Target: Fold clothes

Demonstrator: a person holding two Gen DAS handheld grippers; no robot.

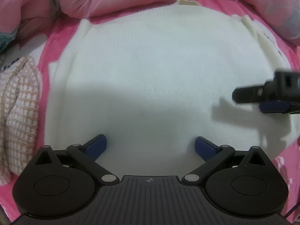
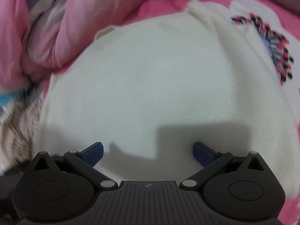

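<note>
A white knitted garment (image 1: 150, 75) lies flat and folded on a pink bed sheet (image 1: 56, 35); it also fills the right wrist view (image 2: 146, 86). My left gripper (image 1: 151, 146) points down over its near part, open wide, with only the white knit showing between the blue pads (image 1: 97, 144). My right gripper (image 2: 148, 151) is likewise open over the same garment, nothing pinched between its blue pads (image 2: 202, 151). In the left wrist view the right gripper (image 1: 270, 97) shows at the right edge above the garment.
A rumpled pink quilt (image 1: 112, 0) lies bunched behind the garment. A beige and white checked garment (image 1: 18, 108) sits to the left, blurred in the right wrist view (image 2: 16, 129). The sheet bears a white patch with a dark and red printed pattern (image 2: 270, 43).
</note>
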